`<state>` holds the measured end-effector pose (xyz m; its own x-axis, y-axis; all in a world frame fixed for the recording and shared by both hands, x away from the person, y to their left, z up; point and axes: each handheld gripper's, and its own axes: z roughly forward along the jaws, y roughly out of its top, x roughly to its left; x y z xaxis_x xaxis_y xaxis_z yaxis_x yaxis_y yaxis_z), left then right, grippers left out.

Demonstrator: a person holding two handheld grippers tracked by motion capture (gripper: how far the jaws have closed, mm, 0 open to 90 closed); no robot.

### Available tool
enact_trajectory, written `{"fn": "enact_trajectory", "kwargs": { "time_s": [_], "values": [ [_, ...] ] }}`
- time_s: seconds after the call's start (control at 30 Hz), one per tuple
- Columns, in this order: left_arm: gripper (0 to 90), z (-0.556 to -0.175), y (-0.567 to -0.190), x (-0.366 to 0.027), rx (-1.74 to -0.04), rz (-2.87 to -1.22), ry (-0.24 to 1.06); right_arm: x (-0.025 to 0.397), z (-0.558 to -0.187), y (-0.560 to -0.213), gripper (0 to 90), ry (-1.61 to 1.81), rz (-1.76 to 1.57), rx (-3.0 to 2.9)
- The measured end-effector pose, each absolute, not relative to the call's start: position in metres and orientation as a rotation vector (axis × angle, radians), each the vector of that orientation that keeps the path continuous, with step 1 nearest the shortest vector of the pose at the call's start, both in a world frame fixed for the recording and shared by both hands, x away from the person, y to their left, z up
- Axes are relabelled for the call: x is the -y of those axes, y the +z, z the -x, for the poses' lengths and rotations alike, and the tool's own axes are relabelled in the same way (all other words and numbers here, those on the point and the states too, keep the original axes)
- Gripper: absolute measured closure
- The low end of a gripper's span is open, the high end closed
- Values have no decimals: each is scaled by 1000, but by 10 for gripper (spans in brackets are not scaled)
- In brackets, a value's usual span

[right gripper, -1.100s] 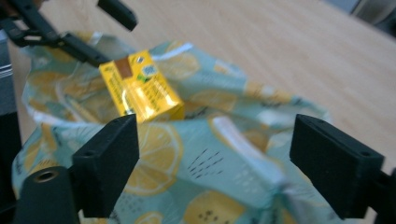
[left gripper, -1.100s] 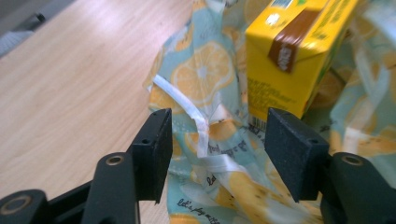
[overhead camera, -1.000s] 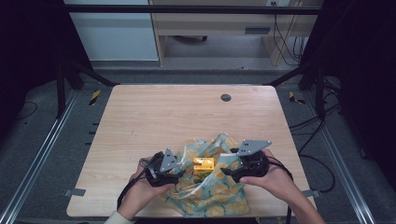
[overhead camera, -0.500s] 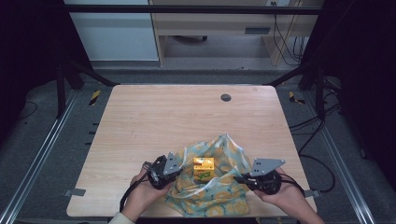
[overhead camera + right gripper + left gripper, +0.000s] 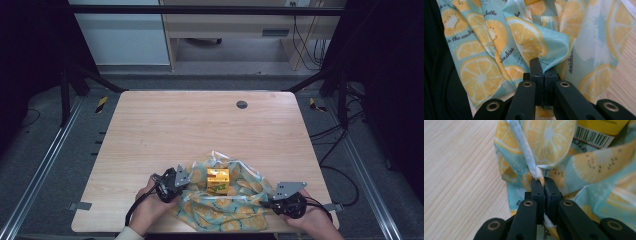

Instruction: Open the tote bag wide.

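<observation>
While pinched in both closed jaws | glossy lemon-print bag [image 5: 227,207] crumples | boxy yellow carton [image 5: 218,180] inside

tabletop [image 5: 170,135]: pale wood grain, rounded corners, bare over its far half and left side
grommet [image 5: 242,104]: small dark round disc set in the tabletop, at 12 o'clock, a little right of centre, near the far edge
floor [image 5: 50,165]: grey, around the tabletop on all sides
black frame struts [image 5: 75,80]: slanting down at 10 and 2 o'clock
yellow-black tape marks [image 5: 101,103]: on the floor at 10 o'clock, another at 2 o'clock
cables [image 5: 305,45]: hanging at 1 o'clock, more trailing over the floor at 3 o'clock
metal rail [image 5: 35,185]: along the floor at 8 o'clock
wooden furniture [image 5: 225,25]: beyond the tabletop at 12 o'clock
</observation>
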<state>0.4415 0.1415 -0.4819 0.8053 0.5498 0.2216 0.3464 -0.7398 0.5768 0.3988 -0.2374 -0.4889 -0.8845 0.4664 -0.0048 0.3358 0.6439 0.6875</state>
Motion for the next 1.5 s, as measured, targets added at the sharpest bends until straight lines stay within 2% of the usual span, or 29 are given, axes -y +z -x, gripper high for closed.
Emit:
{"fn": "enact_trajectory", "kwargs": {
  "time_s": [0.37,0.43,0.47,0.53,0.57,0.6,0.63,0.67,0.7,0.73,0.77,0.83,0.97,1.13,1.17,1.37,1.5],
  "values": [
    [884,-441,-483,-143,-674,-2499,519,240,-398,-494,893,1013,-661,-2698],
    [871,-439,-483,-145,-670,-2458,488,239,-398,-495,883,1015,-667,-2694],
    [840,-438,-481,-146,-663,-2435,501,239,-398,-494,853,1013,-676,-2687],
    [768,-435,-479,-147,-663,-2370,496,238,-399,-491,738,1060,-690,-2655],
    [732,-435,-479,-147,-663,-2370,496,238,-399,-491,738,1060,-690,-2655],
    [680,-431,-473,-147,-654,-2320,537,238,-399,-488,569,1098,-704,-2626],
    [604,-431,-473,-147,-654,-2320,537,238,-399,-488,569,1098,-704,-2626],
    [535,-428,-467,-148,-663,-2263,552,237,-397,-482,422,1123,-710,-2594],
    [494,-428,-467,-148,-663,-2263,552,237,-397,-482,422,1123,-710,-2594],
    [464,-427,-464,-148,-659,-2246,559,236,-395,-474,336,1161,-695,-2564],
    [464,-427,-461,-148,-659,-2224,572,236,-395,-474,336,1161,-695,-2564],
    [378,-425,-454,-149,-655,-2179,590,237,-391,-461,215,1205,-675,-2518],
    [295,-425,-448,-150,-673,-2108,595,243,-391,-440,144,1249,-671,-2449],
    [241,-427,-437,-159,-704,-2051,628,252,-397,-423,114,1293,-701,-2382],
    [201,-428,-436,-162,-722,-2036,633,256,-401,-416,94,1311,-720,-2346],
    [159,-441,-434,-186,-825,-1996,650,263,-414,-408,66,1365,-786,-2261],
    [138,-452,-439,-207,-903,-1997,678,269,-434,-413,65,1256,-985,-2161]
  ]
}}
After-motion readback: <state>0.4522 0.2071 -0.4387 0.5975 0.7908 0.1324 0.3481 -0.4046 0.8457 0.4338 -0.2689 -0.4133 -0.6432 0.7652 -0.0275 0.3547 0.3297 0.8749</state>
